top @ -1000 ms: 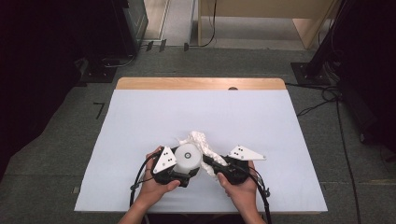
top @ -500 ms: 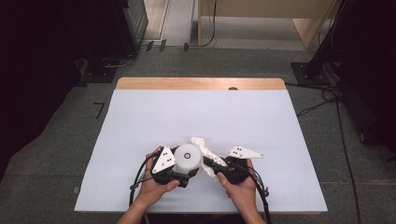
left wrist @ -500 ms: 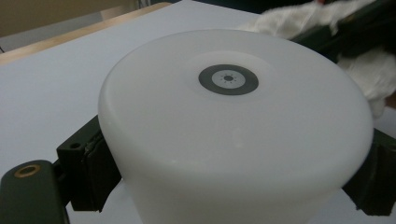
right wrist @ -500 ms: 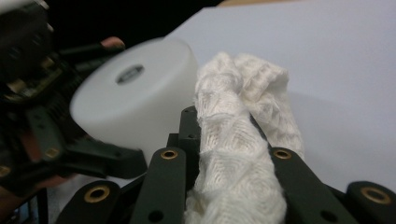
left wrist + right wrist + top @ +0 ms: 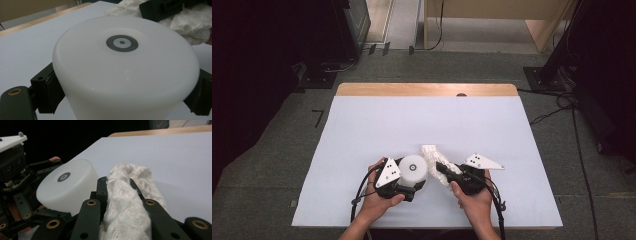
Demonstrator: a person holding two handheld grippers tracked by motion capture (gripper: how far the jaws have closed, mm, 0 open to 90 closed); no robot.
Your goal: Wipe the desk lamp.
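The white cloth (image 5: 435,165) sits bunched near the front middle of the table (image 5: 362,130), just right of the white round container (image 5: 413,169), and in my right gripper view it runs up between my two black jaws as a thick, waffle-textured roll (image 5: 127,202). My right gripper (image 5: 447,172) is closed down tight on that cloth — the jaws pinch it from both sides, and the loose end spills out past their tips toward the container. In the high view the cloth lies right against the container's side, though I cannot tell whether it actually presses on it. The container (image 5: 125,70) is a squat, smooth white tub standing with a flat face up, and a small dark ring with a grey centre marks the middle of that face. My left gripper (image 5: 404,182) has it held across its width — in my left gripper view a dark pad (image 5: 46,92) bears on the wall at each side, so the jaws stand wide yet clamped on the tub. Beyond the tub in that view I see the crumpled cloth and a black part of my other gripper. Both my hands come in from the near edge, left hand (image 5: 379,200) and right hand (image 5: 474,200) close together, each with a grey three-cornered plate on top. The table's white cover stretches back to a bare wooden strip (image 5: 427,89) along the far edge.
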